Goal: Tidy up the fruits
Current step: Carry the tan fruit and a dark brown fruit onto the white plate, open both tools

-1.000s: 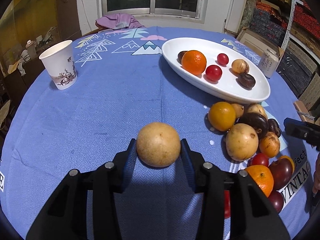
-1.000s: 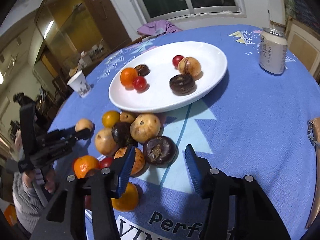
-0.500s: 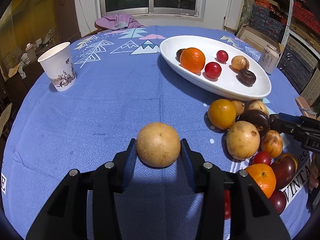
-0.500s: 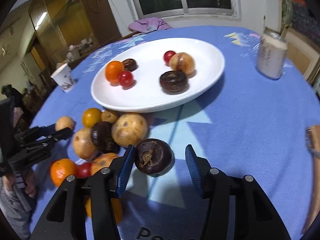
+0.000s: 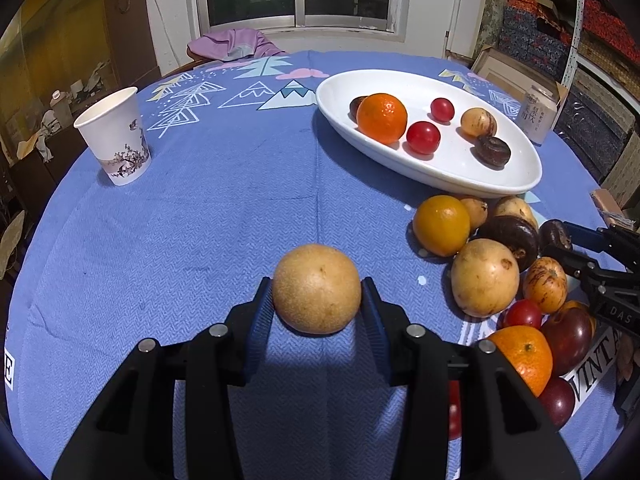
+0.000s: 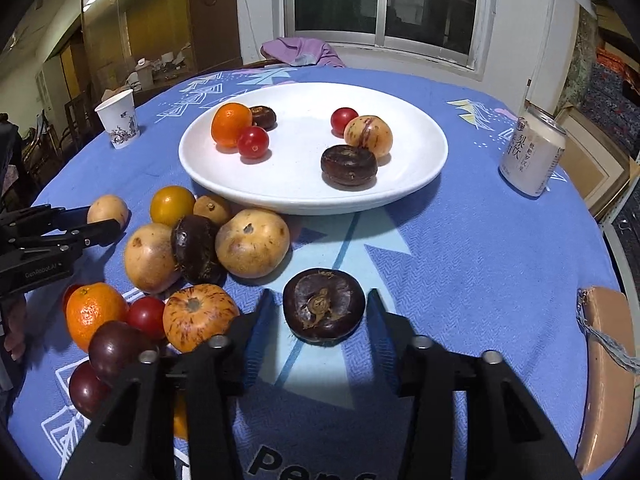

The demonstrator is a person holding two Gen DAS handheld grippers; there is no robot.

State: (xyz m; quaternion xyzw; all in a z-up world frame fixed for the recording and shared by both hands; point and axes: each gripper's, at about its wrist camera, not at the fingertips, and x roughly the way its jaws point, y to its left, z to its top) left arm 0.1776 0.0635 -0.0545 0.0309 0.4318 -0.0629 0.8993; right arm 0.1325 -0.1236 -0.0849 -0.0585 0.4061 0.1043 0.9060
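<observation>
**Two fruits between the fingers, six on the plate**

The left gripper (image 5: pixel 317 300) is closed on a tan round fruit (image 5: pixel 317 289); both blue pads touch its sides, and it casts a shadow on the blue tablecloth (image 5: pixel 200 220) below. From the right wrist view the same fruit (image 6: pixel 107 210) shows at the far left, clamped at the tips of the left gripper.

The right gripper (image 6: pixel 320 320) stands partly open around a dark purple fruit (image 6: pixel 324 304) that rests on the cloth. A narrow gap shows on each side between fruit and pad, so nothing is gripped.

The white plate (image 6: pixel 408 184) lies further back on the table. In it are an orange (image 6: pixel 231 124), two red tomatoes (image 6: pixel 253 142) (image 6: pixel 343 119), a speckled tan fruit (image 6: pixel 368 135) and two dark fruits (image 6: pixel 349 165) (image 6: pixel 263 117).

Just before the plate's near rim lies a loose heap: a yellow-orange fruit (image 6: pixel 172 205), two large tan fruits (image 6: pixel 252 242) (image 6: pixel 149 257) with a dark one (image 6: pixel 196 249) between them, a streaked orange fruit (image 6: pixel 196 316), a mandarin (image 6: pixel 95 313), a tomato (image 6: pixel 147 317) and dark plums (image 6: pixel 116 350).

A paper cup (image 6: pixel 118 122) stands to the left of the plate, a can (image 6: pixel 532 154) to its right, both well apart from it.
</observation>
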